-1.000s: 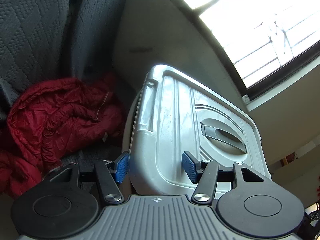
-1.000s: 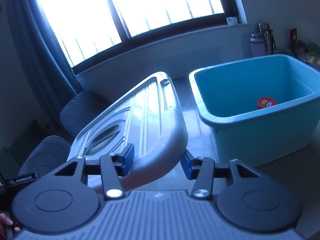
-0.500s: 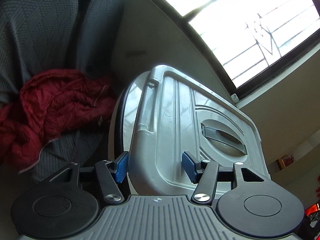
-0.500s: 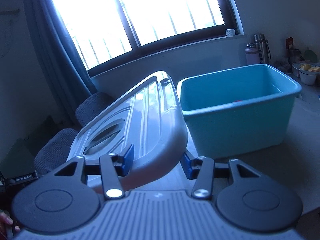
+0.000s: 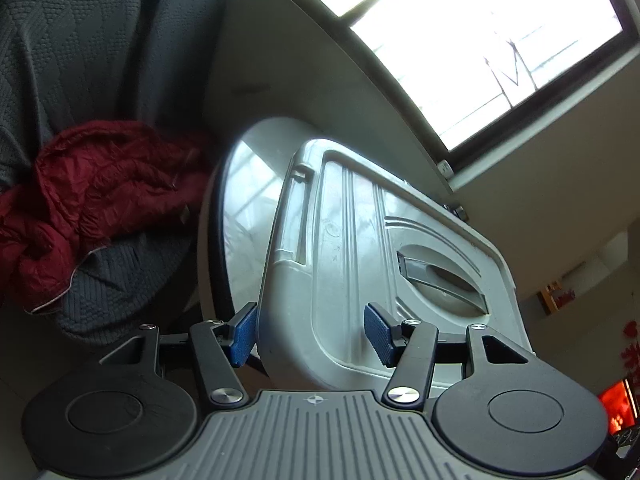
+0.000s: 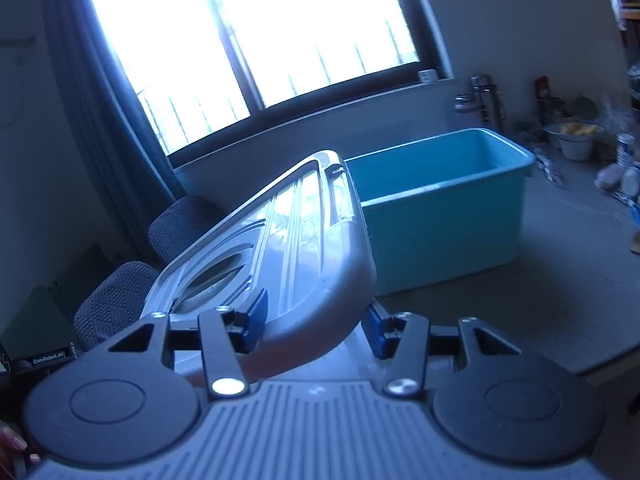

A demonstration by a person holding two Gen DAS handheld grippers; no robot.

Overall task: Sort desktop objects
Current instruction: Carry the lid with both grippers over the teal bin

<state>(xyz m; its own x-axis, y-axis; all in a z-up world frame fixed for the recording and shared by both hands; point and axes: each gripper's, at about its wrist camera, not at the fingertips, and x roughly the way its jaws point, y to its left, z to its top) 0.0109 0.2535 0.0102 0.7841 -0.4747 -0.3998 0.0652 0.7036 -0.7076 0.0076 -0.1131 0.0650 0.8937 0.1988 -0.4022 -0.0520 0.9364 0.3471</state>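
Observation:
Both grippers hold a large grey plastic lid (image 5: 360, 248) with a recessed handle, tilted in the air. My left gripper (image 5: 310, 332) is shut on one corner edge of the lid, blue pads on either side. My right gripper (image 6: 316, 320) is shut on the opposite corner of the same lid (image 6: 304, 240). The teal storage bin (image 6: 440, 208) stands on the table behind and right of the lid, open on top. Its inside is hidden from this angle.
A round table (image 5: 240, 216) shows under the lid. Grey chairs (image 5: 72, 60) with a red jacket (image 5: 92, 184) stand to the left. Bottles (image 6: 480, 100), bowls and clutter (image 6: 576, 140) sit on the table (image 6: 560, 280) at the far right. A window (image 6: 260, 40) is behind.
Both grippers have pulled the lid back and away from the teal bin, which now looks smaller and farther. The red item inside the bin is no longer visible.

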